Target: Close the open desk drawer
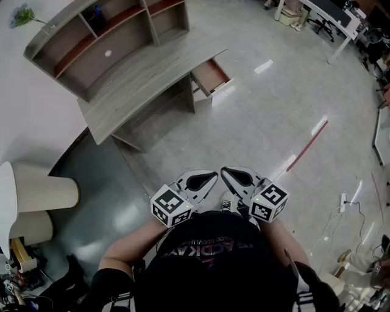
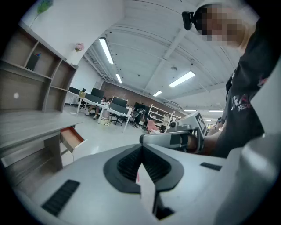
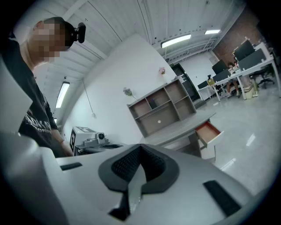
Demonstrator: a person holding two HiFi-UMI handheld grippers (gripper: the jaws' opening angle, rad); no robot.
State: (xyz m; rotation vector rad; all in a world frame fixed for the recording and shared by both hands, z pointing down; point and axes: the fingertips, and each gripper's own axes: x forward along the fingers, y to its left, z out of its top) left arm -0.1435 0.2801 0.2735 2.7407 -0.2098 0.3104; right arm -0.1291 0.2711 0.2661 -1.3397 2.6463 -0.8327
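A grey wooden desk (image 1: 140,76) with a shelf unit stands far ahead by the white wall. Its drawer (image 1: 211,76) is pulled out at the desk's right end, showing a reddish-brown inside and a white front. The drawer also shows small in the left gripper view (image 2: 72,138) and in the right gripper view (image 3: 208,132). My left gripper (image 1: 210,177) and right gripper (image 1: 226,173) are held close to my chest, side by side, tips almost meeting, both shut with nothing between the jaws. Both are a long way from the drawer.
Glossy grey floor (image 1: 268,122) lies between me and the desk. A red strip (image 1: 308,146) runs on the floor to the right. Cream cylindrical stools (image 1: 46,192) stand at left. White desks and chairs (image 1: 329,18) are at the far right; a power strip (image 1: 342,202) lies on the floor.
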